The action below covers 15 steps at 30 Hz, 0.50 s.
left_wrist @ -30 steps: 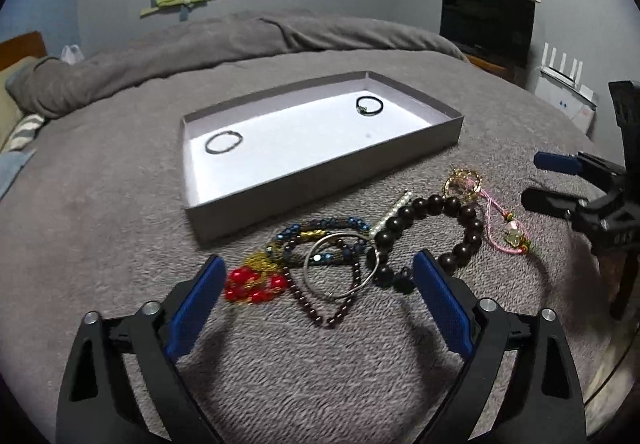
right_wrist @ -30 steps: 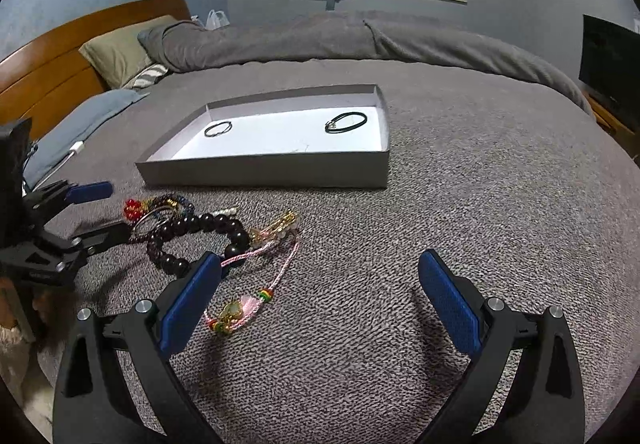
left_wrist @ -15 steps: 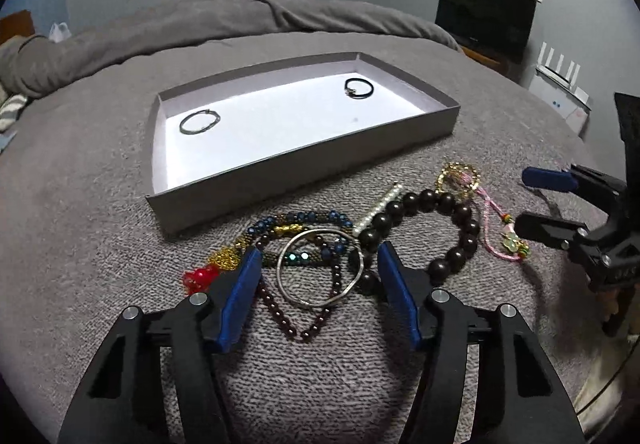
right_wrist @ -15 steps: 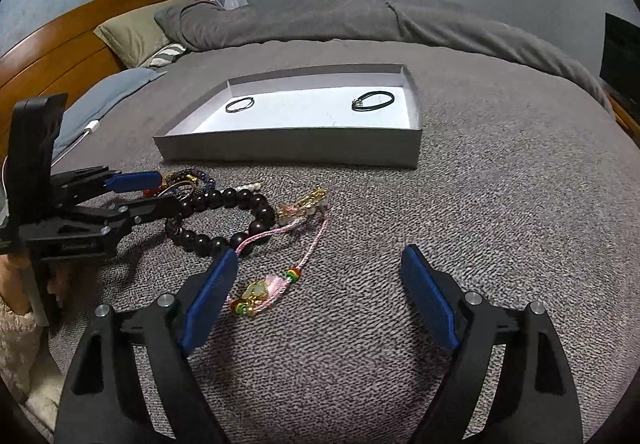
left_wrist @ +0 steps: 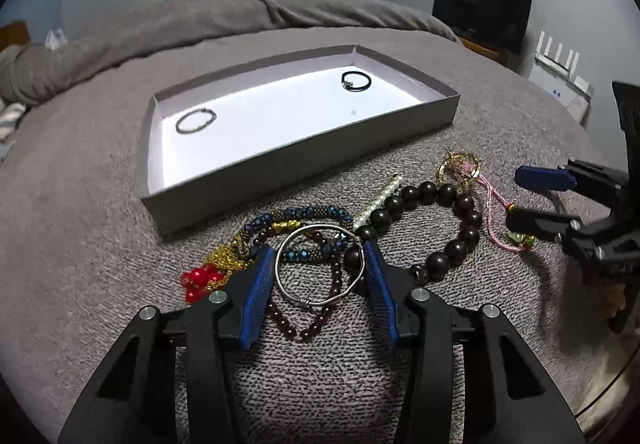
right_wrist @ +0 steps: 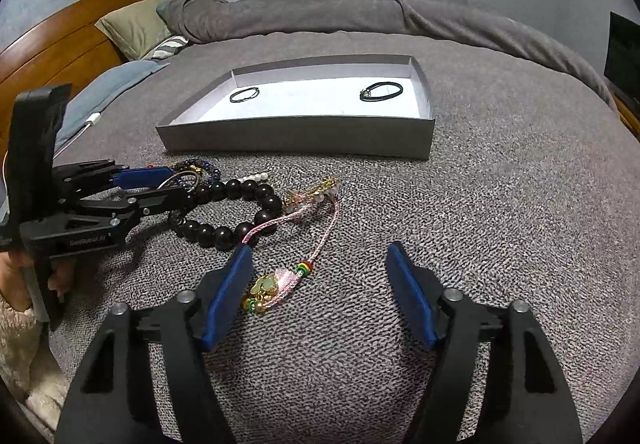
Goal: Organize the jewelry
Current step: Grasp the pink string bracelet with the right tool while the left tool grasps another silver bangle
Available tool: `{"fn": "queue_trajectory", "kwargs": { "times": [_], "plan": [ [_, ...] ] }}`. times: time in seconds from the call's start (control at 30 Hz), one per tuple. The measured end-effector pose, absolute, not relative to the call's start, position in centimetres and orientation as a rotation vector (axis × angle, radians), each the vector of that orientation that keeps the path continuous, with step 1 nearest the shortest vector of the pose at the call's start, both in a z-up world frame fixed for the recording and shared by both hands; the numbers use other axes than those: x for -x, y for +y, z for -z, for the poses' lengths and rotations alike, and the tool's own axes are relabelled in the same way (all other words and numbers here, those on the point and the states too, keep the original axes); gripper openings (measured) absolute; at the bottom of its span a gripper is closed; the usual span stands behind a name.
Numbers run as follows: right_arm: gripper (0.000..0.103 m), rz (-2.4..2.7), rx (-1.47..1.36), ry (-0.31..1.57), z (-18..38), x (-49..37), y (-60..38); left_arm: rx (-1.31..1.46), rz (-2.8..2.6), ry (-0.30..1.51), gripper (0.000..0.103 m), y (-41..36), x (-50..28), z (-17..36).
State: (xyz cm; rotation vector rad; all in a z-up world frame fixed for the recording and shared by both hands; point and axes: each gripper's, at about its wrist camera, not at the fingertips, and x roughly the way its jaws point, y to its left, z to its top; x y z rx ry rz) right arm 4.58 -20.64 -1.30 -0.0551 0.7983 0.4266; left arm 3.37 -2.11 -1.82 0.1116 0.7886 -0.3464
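My left gripper sits low over a jewelry pile on the grey bedspread. Its jaws are closing around a silver bangle, with the blue pads just at the ring's sides and no clear squeeze. The bangle lies on blue bead strands and a maroon bead strand. My right gripper is closing too. A pink cord bracelet with a green charm lies between its jaws by the left pad, untouched. A dark wooden bead bracelet lies between both grippers. The grey tray holds a thin grey ring and a black band.
Red beads, a pearl clip and a gold ornament lie in the pile. Pillows and a wooden headboard are at the left, a dark screen at the right. A hand holds the left gripper's handle.
Both grippers' jaws have narrowed. The left one moved forward so the silver bangle now lies between its pads. The right one came closer to the pink cord bracelet.
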Motion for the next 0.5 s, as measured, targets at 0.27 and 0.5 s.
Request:
{"fn": "queue_trajectory", "kwargs": {
  "times": [0.27, 0.5],
  "plan": [
    [0.037, -0.428, 0.053, 0.832, 2.1, -4.9, -20.2, -0.133, 0.343, 0.732, 0.048, -2.0, -2.5, 0.8],
    [0.008, -0.425, 0.032, 0.853, 2.4, -5.0, -20.4, -0.152, 0.331, 0.716, 0.048, -2.0, -2.3, 0.7]
  ]
}}
